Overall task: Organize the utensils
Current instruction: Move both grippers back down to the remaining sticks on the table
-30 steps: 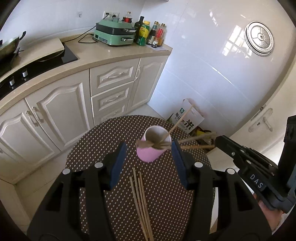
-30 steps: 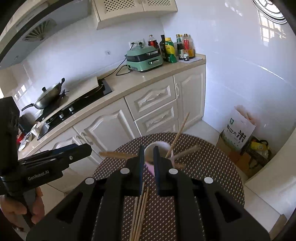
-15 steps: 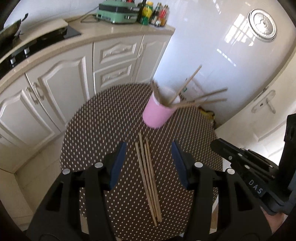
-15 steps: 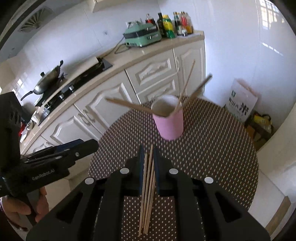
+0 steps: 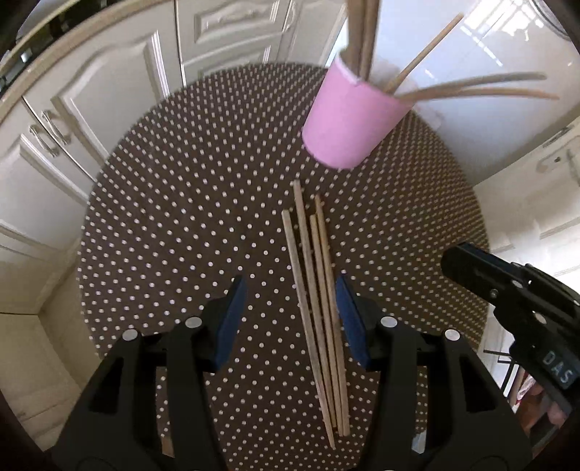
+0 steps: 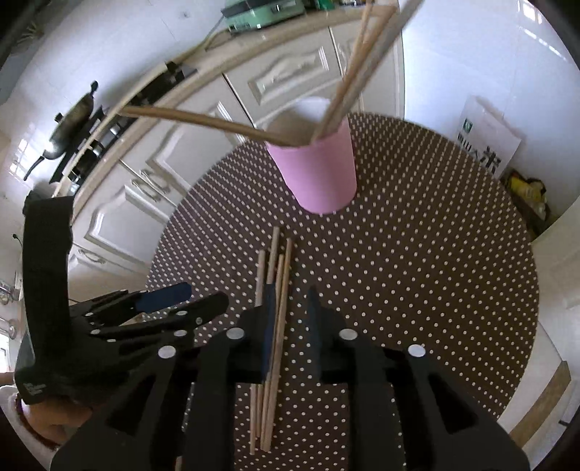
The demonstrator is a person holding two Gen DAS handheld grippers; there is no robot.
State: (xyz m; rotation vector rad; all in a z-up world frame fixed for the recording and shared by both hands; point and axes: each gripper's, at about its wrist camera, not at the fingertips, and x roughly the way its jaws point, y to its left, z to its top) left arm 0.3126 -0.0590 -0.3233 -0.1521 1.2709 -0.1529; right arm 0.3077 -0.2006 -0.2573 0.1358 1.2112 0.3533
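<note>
A pink cup [image 5: 349,116] [image 6: 318,170] stands on a round brown polka-dot table [image 5: 181,203] [image 6: 417,261] with several wooden chopsticks sticking out of it. Several more chopsticks [image 5: 319,297] [image 6: 277,290] lie side by side on the table, nearer than the cup. My left gripper [image 5: 290,308] is open and low over them, its jaws on either side of the bundle. My right gripper [image 6: 291,308] is open by a narrow gap, low over the same bundle, with one chopstick lying between its jaws. Neither grips anything.
White kitchen cabinets [image 5: 72,108] and a counter with a stove, a wok [image 6: 72,119] and a green appliance [image 6: 261,14] run behind the table. A cardboard box [image 6: 489,141] stands on the floor at the right by the white wall.
Both grippers have come down and back from the cup toward the chopsticks lying on the table. The right gripper's jaws, shut earlier, have opened slightly.
</note>
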